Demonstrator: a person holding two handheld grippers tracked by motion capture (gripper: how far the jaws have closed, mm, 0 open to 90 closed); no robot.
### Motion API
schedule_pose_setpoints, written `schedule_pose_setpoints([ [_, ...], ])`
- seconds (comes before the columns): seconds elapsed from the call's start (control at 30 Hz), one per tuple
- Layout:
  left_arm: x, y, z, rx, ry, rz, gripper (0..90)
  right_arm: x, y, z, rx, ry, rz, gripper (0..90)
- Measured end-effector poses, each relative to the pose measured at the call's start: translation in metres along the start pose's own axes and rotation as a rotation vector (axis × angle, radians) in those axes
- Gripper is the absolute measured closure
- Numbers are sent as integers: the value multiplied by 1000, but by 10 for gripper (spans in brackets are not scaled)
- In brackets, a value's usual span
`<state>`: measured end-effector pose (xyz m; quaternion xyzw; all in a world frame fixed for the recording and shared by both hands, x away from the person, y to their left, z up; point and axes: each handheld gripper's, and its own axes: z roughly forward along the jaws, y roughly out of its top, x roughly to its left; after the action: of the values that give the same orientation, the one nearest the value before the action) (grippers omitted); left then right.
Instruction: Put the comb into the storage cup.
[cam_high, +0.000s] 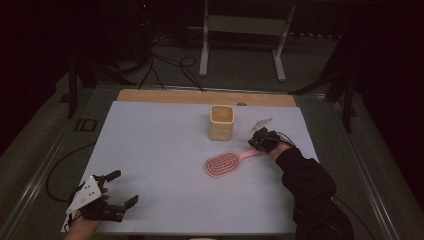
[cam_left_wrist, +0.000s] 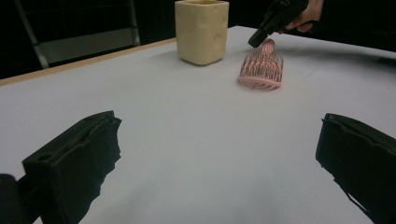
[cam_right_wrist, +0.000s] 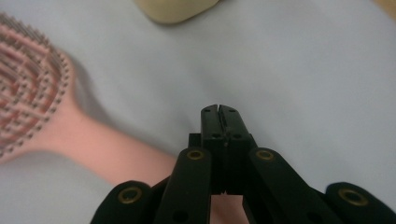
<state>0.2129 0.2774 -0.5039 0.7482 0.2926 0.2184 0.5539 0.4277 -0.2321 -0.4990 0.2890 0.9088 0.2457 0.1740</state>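
Note:
A pink hairbrush (cam_high: 222, 165) lies right of centre on the white sheet, its handle pointing right. My right gripper (cam_high: 259, 143) is shut on the end of that handle. In the left gripper view the hairbrush (cam_left_wrist: 261, 67) tilts up, bristles showing, with the right gripper (cam_left_wrist: 258, 39) at its top. In the right gripper view the right gripper (cam_right_wrist: 218, 112) has its jaws pressed together, and the hairbrush (cam_right_wrist: 32, 93) handle runs under them. A cream cup (cam_high: 221, 122) stands upright just behind the brush. My left gripper (cam_high: 125, 188) rests open at the near left corner with nothing between its jaws.
The white sheet (cam_high: 160, 145) covers a wooden table whose far edge (cam_high: 200, 96) shows bare. A metal stand (cam_high: 245, 30) and cables sit on the floor beyond. The cup (cam_left_wrist: 201, 30) also shows at the back of the left gripper view.

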Motion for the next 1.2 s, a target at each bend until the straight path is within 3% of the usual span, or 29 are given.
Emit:
schedule_pose_setpoints([
  [0.47,0,0,0,-1,0,-1,0,5,-21,-11,7,14,17,900],
  [1.2,1,-1,-1,-5,3,-10,0,36,-56,-37,18,54,-10,900],
])
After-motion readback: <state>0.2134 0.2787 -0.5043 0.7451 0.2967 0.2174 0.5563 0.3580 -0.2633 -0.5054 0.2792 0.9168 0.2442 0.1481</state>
